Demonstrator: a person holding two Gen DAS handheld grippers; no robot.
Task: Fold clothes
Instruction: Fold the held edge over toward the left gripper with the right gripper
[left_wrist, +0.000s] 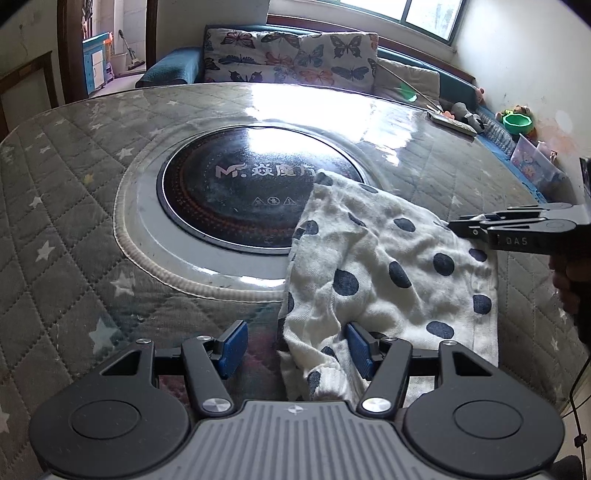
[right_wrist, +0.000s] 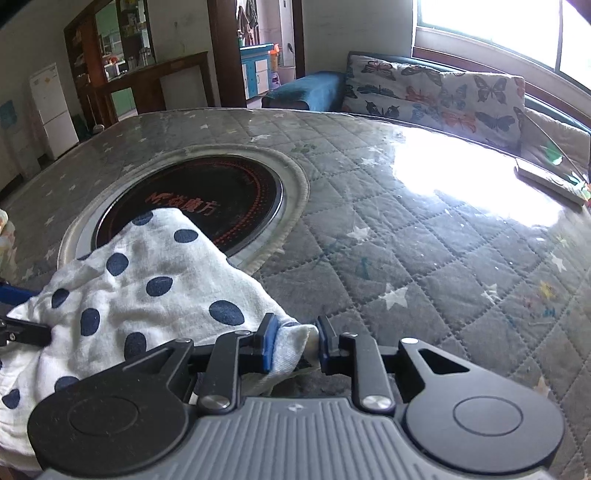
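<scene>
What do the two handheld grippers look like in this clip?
Both the left gripper and the right gripper have ribbed grey bodies, black linkage arms with silver rivets, round black discs and blue finger pads. The right one bears white lettering reading "OAS".

A white cloth (left_wrist: 384, 273) with large navy polka dots lies crumpled and partly folded on a quilted grey surface. Its fabric is soft and wrinkled, with a hemmed edge along one side. One rounded end reaches over the rim of a round black panel set into the surface. In the right wrist view, a bunched corner of the cloth (right_wrist: 147, 288) sits at the near edge, slightly lifted.
</scene>
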